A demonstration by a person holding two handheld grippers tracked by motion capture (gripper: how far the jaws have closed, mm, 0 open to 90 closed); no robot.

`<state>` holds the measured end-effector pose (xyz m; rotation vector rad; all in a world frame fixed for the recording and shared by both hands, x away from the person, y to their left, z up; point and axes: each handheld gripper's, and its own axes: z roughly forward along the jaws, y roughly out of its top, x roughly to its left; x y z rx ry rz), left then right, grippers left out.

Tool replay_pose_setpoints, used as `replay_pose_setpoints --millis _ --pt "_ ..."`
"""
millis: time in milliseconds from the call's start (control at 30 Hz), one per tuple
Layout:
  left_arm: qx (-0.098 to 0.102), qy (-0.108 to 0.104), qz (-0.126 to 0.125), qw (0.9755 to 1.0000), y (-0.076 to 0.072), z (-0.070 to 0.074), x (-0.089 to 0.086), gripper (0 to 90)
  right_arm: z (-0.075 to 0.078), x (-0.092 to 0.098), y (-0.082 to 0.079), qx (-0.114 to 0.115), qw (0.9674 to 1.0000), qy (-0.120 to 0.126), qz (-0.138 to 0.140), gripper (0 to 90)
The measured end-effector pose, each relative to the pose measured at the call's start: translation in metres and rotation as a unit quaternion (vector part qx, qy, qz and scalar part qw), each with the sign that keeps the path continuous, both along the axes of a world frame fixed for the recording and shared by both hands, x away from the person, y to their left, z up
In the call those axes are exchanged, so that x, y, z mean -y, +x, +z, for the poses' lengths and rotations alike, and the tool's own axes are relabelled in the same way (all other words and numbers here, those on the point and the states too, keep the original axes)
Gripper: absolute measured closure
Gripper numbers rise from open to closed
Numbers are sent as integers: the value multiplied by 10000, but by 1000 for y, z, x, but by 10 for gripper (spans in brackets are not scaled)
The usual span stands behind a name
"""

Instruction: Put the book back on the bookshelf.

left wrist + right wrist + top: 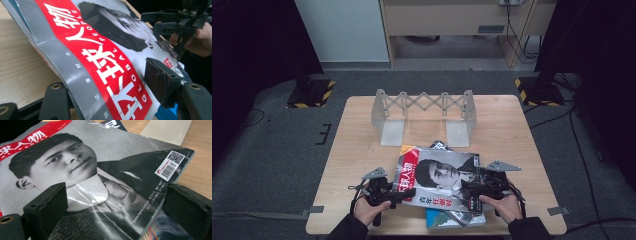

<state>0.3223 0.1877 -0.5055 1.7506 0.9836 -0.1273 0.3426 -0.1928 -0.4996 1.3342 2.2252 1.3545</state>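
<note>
Both grippers are working the glossy red-banded portrait magazine (439,177) at the wooden table's (362,150) near edge. Left gripper (110,97) is pinching its spine edge; right gripper (112,212) is straddling the barcode corner, jaws apart. Clamping there too before lifting, level, toward the clear accordion rack (424,112) seems wise.

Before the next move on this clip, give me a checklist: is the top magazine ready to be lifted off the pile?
1. Left gripper on the magazine: ok; one jaw sits above the red-banded edge and one below.
2. Right gripper on the opposite edge: cannot tell; jaws straddle the cover, contact unclear.
3. Magazines underneath free of the jaws: cannot tell.
4. Top magazine lifted at the left gripper's end: ok; that edge is tilted above the table.
5. Folding rack standing behind the pile: ok.
</note>
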Motion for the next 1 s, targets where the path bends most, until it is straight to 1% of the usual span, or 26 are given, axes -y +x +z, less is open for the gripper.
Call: replay_pose_setpoints --millis 33,100,133,167,200,233,267,300,367,400,433,467,567,633,700,800,833,900,933,967,1000 --pt "9 -51 17 10000 0 1 -1 417 0 0 0 -36 10000 38 -10 55" --pt "-5 -99 93 9999 0 5 -1 446 0 1 0 -16 10000 63 -10 54" --pt "-21 -102 123 9999 1 6 -1 456 0 1 0 -58 9999 110 -25 54" --pt "-56 -137 176 9997 1 7 0 466 0 2 1 -52 9999 120 -21 53" --pt "-56 -137 176 9997 1 7 0 478 0 2 1 -49 9999 126 -18 53" --pt "-106 -216 221 9995 1 9 -1 493 0 2 1 -57 9999 141 -19 54" --pt "-106 -216 221 9995 1 9 -1 505 0 2 1 -57 9999 141 -19 54" --pt "-237 -334 266 9988 2 11 -2 525 0 3 1 -86 9998 168 -23 53" --pt "-390 -461 313 9977 4 13 -4 557 1 3 1 -103 9998 187 -27 53" --pt "-390 -461 313 9977 4 13 -4 570 1 3 1 -103 9998 187 -27 53" --pt "-412 -516 326 9973 4 14 -4 583 1 3 2 -149 9996 236 -42 53" --pt "-412 -516 326 9973 4 14 -4 592 1 3 2 -149 9996 236 -42 53" --pt "-394 -726 354 9960 5 19 -5 633 2 6 3 -162 9995 281 -13 56" --pt "-351 -762 346 9959 6 22 -4 651 3 7 3 -196 9993 329 -14 65" --pt "-316 -796 367 9956 6 25 -4 664 4 8 3 -142 9994 299 -30 72" --pt "-332 -835 380 9952 6 28 -3 687 5 11 4 -78 9995 276 -92 75" --pt "-363 -869 405 9947 7 32 -3 698 7 17 5 -47 9994 296 -187 75" --pt "-353 -861 421 9948 8 34 -2 711 9 23 6 10 9992 260 -311 77" --pt "-335 -865 431 9948 8 37 -2 711 9 23 6 10 9992 260 -311 77" --pt "-324 -878 439 9946 10 41 -1 725 10 30 9 74 9988 202 -437 77" --pt "-332 -891 453 9944 11 44 0 731 10 33 9 82 9986 172 -499 79"
